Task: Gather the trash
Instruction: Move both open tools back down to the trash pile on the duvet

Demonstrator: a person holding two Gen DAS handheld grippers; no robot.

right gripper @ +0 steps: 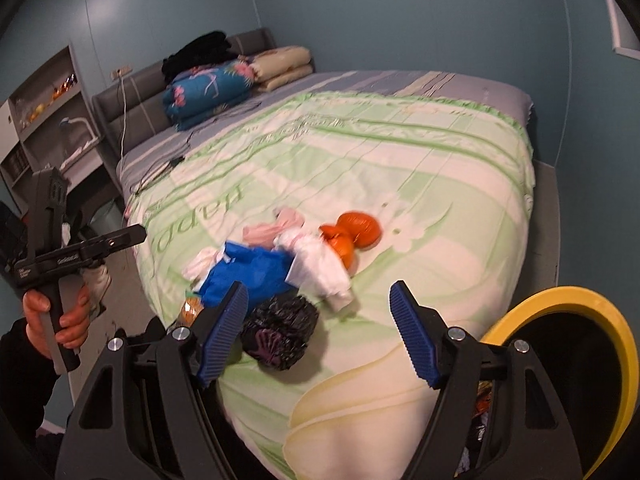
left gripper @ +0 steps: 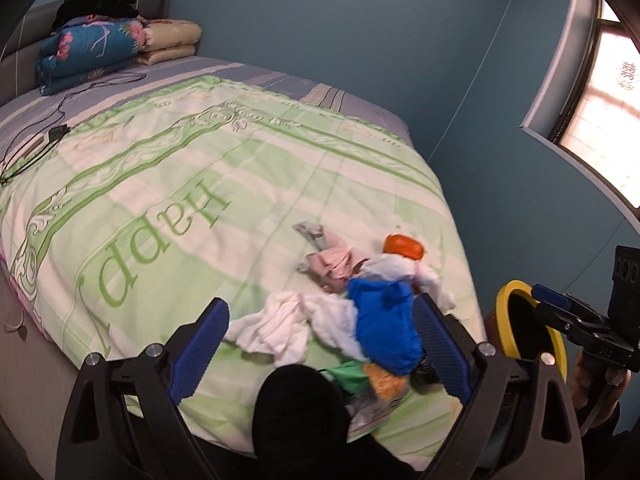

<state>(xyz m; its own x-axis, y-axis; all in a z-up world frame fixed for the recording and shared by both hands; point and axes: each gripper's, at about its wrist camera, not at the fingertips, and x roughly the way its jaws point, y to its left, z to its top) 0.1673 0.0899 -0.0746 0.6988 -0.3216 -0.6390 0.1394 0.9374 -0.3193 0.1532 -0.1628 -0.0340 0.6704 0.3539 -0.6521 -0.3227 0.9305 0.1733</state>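
Trash (right gripper: 280, 276) mostly lies heaped on the bed (right gripper: 440, 184) near our bin (right gripper: 580, 320), which already holds a few scraps. Both left tongs (left gripper: 320, 344) and right tongs (right gripper: 320, 328) are spread, gripping nothing; most collecting remains.

The bed's quilt (right gripper: 360, 168) is pale green and cream, striped, with green scrollwork and lettering. On it lie a bright blue bag (right gripper: 256, 272), an orange bag (right gripper: 356, 232), a crumpled black bag (right gripper: 280, 328), white tissue (right gripper: 320, 268) and pink scraps (right gripper: 276, 224). The bin (right gripper: 616, 344) has a yellow rim and dark inside. The fingers (right gripper: 412, 332) carry ribbed blue pads on black frames. The walls (left gripper: 360, 20) are teal; one folded blanket (left gripper: 88, 52) is blue with pink flowers.
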